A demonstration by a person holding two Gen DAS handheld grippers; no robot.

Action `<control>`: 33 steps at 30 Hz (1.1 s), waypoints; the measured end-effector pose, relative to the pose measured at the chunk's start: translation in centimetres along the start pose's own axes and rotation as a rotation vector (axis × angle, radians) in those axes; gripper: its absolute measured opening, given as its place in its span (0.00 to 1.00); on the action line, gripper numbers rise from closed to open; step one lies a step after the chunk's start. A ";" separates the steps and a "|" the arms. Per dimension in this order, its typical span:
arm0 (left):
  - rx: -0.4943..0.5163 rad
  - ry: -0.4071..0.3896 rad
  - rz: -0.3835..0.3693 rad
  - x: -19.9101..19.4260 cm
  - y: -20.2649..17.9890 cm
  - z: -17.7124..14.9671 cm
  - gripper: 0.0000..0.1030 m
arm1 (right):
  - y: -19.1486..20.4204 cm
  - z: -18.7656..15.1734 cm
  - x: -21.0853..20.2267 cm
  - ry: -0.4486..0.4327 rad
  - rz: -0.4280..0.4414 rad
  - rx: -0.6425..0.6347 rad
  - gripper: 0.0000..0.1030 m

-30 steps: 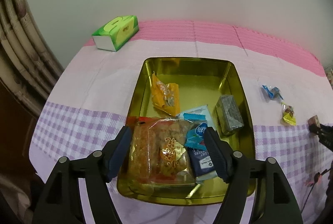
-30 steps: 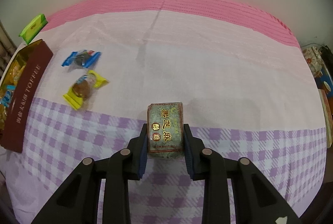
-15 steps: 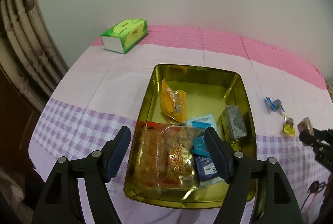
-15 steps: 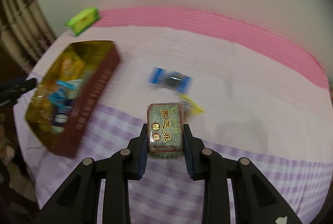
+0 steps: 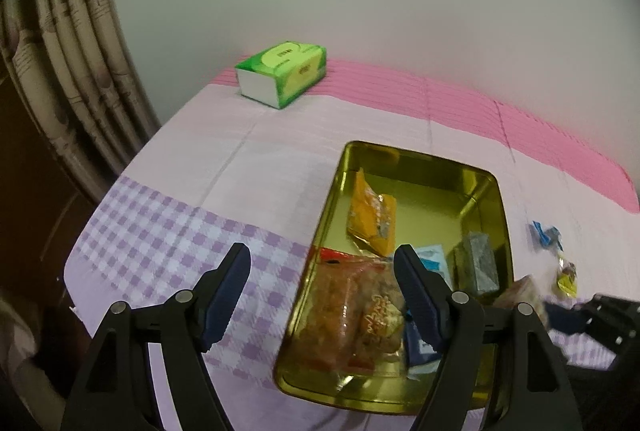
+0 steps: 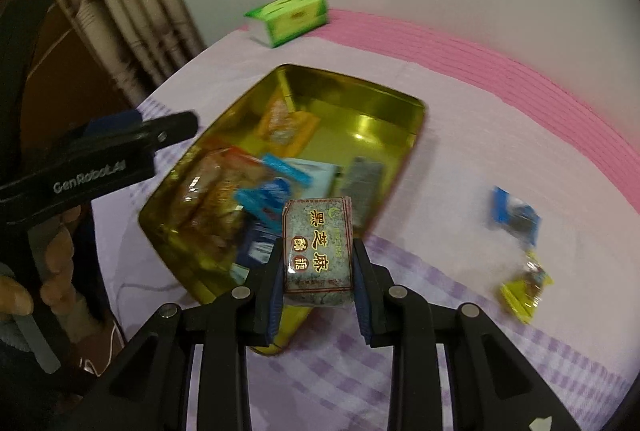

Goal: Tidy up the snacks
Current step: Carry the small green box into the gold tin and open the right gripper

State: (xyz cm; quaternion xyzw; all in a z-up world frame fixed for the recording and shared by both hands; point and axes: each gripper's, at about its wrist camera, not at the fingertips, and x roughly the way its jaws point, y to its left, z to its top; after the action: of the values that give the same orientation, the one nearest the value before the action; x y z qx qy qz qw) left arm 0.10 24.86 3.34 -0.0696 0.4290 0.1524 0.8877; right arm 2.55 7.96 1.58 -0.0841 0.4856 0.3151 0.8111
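A gold tin sits on the pink and lilac cloth and holds an orange packet, a big clear pastry pack, blue packets and a grey block. My left gripper hangs open over the tin's left rim with nothing between its fingers. In the right wrist view my right gripper is shut on a grey-green sesame cake packet, held above the near right edge of the tin. A blue candy and a yellow candy lie on the cloth to the right.
A green tissue box stands at the back of the table by the wall. Curtain folds hang at the left. A hand holds the left gripper's handle at the left edge of the right wrist view.
My right gripper has carried the sesame cake packet left, from the open cloth to just above the tin's near edge. The left gripper has drifted left off the tin's middle, still open.
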 end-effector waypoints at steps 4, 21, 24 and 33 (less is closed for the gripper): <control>-0.030 -0.004 0.005 0.1 0.5 0.2 0.73 | 1.5 0.5 1.2 0.017 0.012 -0.030 0.27; -0.061 0.012 -0.002 0.3 1.5 0.3 0.74 | 3.6 0.7 4.6 0.067 0.016 -0.089 0.27; -0.063 0.010 0.000 0.4 1.6 0.3 0.74 | 3.7 0.5 4.8 0.071 0.016 -0.088 0.27; -0.058 0.017 0.017 0.5 1.2 0.0 0.74 | 3.4 0.3 5.3 0.065 0.032 -0.073 0.30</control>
State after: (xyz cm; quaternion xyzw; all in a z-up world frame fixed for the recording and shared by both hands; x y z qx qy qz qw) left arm -0.01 26.09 2.93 -0.0927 0.4326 0.1718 0.8802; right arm 2.54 13.06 -2.11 -0.1160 0.5014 0.3427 0.7860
